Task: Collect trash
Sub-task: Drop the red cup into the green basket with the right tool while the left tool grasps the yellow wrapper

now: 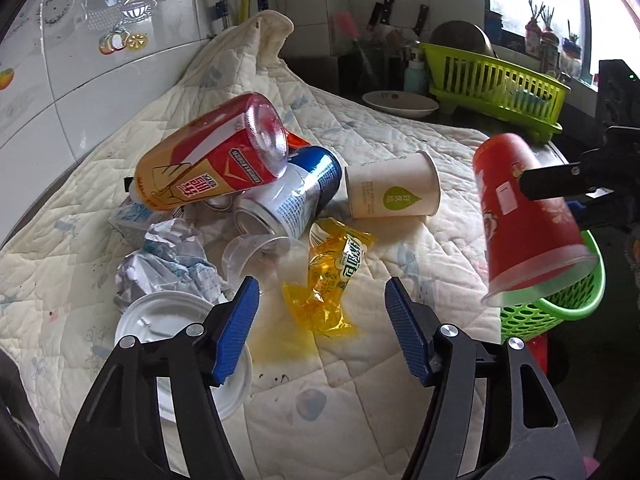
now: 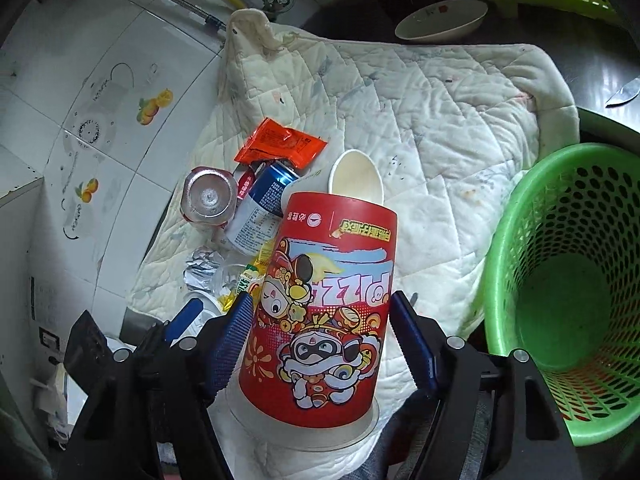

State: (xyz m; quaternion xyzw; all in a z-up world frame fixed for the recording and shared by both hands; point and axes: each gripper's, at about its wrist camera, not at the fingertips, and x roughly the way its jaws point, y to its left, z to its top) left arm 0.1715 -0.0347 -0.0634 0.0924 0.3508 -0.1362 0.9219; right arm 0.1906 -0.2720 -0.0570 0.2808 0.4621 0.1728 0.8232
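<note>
Glossy red cup (image 2: 324, 312), quilted cloth (image 2: 432, 128), perforated plastic basket (image 2: 516, 216).

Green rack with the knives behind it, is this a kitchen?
Most likely a home kitchen: a green dish rack and knives stand by the tiled wall, with a bowl on the counter.

Red cartoon-printed cup (image 2: 320, 312), green basket (image 2: 568, 280)

Black angular arms, silver round screws at the joints; ribbed blue pads on left gripper (image 1: 320, 320) and right gripper (image 2: 322, 344).
</note>
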